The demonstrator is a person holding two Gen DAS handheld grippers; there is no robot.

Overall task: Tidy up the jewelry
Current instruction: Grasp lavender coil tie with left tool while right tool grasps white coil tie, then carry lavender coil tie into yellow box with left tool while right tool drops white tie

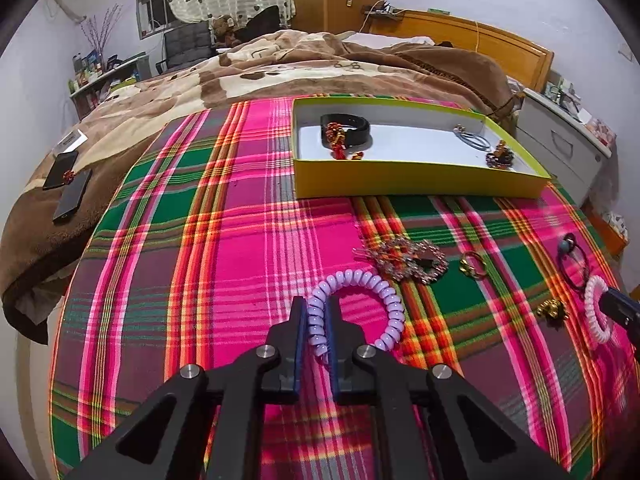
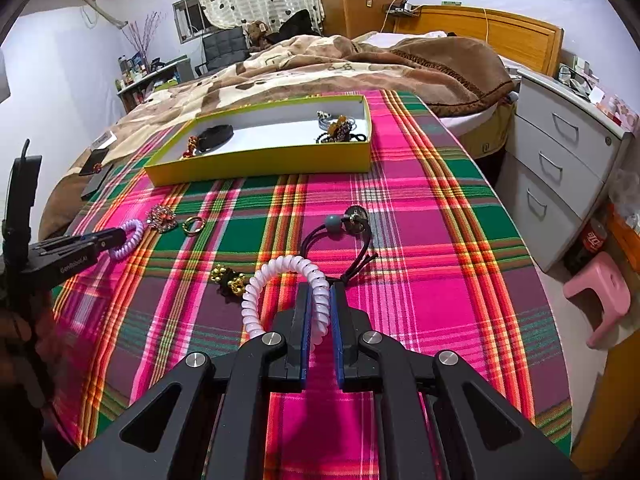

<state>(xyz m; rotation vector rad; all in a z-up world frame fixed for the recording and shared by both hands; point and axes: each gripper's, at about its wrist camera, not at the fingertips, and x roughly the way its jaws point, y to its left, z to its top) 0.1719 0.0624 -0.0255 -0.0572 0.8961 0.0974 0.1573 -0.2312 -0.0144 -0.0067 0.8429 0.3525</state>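
My left gripper (image 1: 317, 304) is shut on one side of a purple coil hair tie (image 1: 376, 280) lying on the plaid cloth (image 1: 240, 240). My right gripper (image 2: 320, 290) is shut on a white coil hair tie (image 2: 272, 272). Loose on the cloth between them lie a rhinestone piece (image 1: 408, 258), a gold ring (image 1: 472, 264), a gold bead piece (image 2: 230, 278) and a dark elastic with a teal bead (image 2: 334, 224). Beyond them stands a yellow box (image 1: 400, 178) holding a black band (image 1: 352, 128), red beads, a blue hair tie and a dark bracelet.
The cloth covers a bed with a brown blanket (image 1: 280, 68) behind the box. Two dark phones (image 1: 68, 184) lie on the blanket at the left. A white drawer unit (image 2: 560, 160) and a pink stool (image 2: 600, 300) stand off the bed's right side.
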